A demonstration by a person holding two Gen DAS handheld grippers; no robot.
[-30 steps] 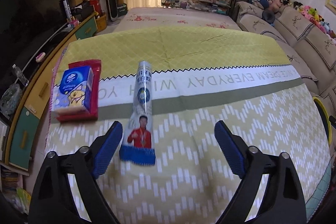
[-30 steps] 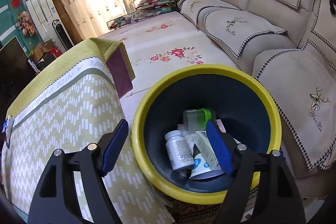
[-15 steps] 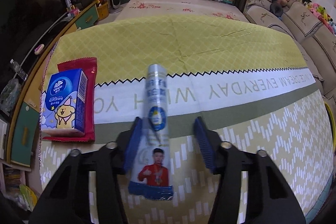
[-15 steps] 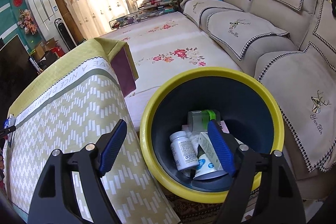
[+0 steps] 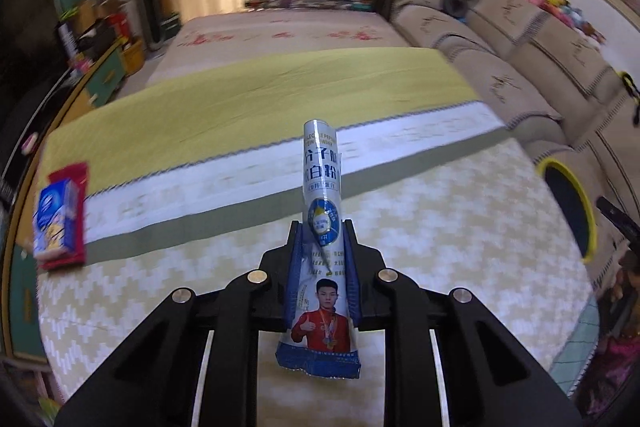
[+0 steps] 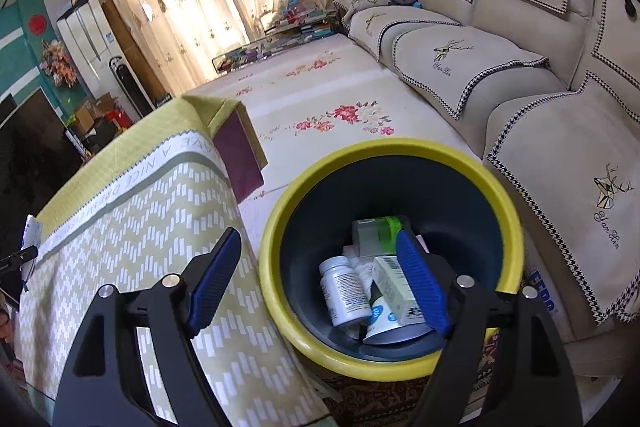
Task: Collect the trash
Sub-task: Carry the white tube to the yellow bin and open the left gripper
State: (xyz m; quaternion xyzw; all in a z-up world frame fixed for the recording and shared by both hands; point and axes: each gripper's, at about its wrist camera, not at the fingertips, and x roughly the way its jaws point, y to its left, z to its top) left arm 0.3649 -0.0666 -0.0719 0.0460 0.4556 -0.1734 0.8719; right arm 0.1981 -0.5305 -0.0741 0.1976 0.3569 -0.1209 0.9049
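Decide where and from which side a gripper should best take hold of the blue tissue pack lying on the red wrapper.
Grip the blue tissue pack across its two long side faces, coming from above. It lies flat on the red wrapper, so only its sides offer parallel faces, probably narrow enough for the open gripper.

Both grippers have black frames, silver screws and ribbed blue fingers (image 6: 216, 279).

Between the blue pads (image 5: 295, 281) of the black left gripper (image 5: 322, 259), a silver-and-blue sachet (image 5: 320, 255) is showing a figure in red above a dark blue bottom edge. Beyond the fingers, the tablecloth (image 5: 440, 247) is running from a pale green-and-white zigzag through a grey band and a white band to plain lime. Between the right gripper's (image 6: 320, 279) blue pads, a yellow-rimmed bin (image 6: 400, 147) is showing a dark navy inside holding a white bottle (image 6: 344, 289).
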